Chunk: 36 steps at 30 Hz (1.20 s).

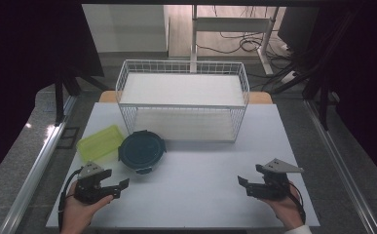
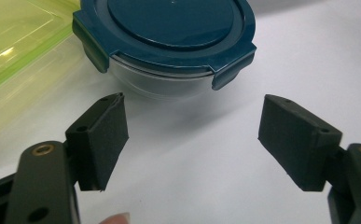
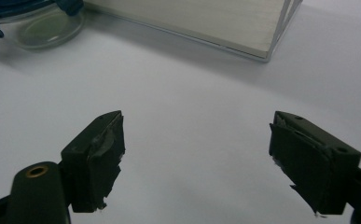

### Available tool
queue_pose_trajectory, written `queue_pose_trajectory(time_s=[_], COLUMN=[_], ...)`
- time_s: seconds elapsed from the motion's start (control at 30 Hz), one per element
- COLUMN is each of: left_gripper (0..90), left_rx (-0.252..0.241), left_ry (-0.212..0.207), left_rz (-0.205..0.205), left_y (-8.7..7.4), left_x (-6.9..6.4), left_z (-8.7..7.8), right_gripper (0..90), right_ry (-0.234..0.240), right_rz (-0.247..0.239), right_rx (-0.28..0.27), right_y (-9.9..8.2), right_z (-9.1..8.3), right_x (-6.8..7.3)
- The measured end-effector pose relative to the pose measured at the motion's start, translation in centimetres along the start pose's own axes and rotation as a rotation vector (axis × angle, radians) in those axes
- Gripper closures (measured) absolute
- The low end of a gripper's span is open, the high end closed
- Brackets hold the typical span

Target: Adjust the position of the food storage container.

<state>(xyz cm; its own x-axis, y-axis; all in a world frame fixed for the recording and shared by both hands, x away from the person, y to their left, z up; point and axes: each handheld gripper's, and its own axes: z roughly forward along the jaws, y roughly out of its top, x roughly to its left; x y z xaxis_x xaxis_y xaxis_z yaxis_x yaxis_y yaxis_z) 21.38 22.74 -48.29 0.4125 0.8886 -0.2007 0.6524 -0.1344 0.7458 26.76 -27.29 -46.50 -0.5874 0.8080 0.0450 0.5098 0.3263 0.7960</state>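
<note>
Approach is the step in hand — nothing is gripped yet. The left gripper (image 1: pixel 119 187) sits at about seven o'clock on the table (image 1: pixel 200 195), its jaws spread wide and empty, aimed at the round container with the dark blue clip lid (image 1: pixel 142 150), which stands just beyond them at roughly ten o'clock, in front of the white wire basket (image 1: pixel 183 97). In the left gripper view that container (image 2: pixel 169 42) lies close ahead of the open jaws, apart from both pads, with the yellow-green lidded box (image 2: pixel 15 42) just beside it at its left. The right gripper (image 1: pixel 244 185) rests at about five o'clock, jaws likewise wide and holding nothing, well apart from everything. The next move, I judge, calls for the left gripper to go forward until the pads straddle the container's rim or a lid clip, then close — squarely, since the round wall could slip sideways toward the box.
</note>
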Motion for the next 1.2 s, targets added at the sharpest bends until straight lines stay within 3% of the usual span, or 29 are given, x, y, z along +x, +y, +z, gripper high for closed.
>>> queue_pose_trajectory(time_s=[0.7,0.93,1.2], left_gripper=[24.0,22.6,25.6], left_rx=[0.001,0.003,-0.025], left_ry=[-0.006,0.011,0.004], left_rz=[-0.012,-0.02,-0.007], left_y=[-0.1,0.1,2.1], left_x=[-0.2,-0.2,0.1], left_z=[-0.2,-0.2,-1.1], right_gripper=[21.4,21.4,21.3], right_ry=[0.009,0.007,0.005], right_rz=[-0.006,-0.007,-0.02], right_rx=[0.031,0.033,0.035], right_y=[0.0,-0.1,-0.1], right_z=[0.0,0.1,0.2], right_x=[0.2,0.0,0.3])
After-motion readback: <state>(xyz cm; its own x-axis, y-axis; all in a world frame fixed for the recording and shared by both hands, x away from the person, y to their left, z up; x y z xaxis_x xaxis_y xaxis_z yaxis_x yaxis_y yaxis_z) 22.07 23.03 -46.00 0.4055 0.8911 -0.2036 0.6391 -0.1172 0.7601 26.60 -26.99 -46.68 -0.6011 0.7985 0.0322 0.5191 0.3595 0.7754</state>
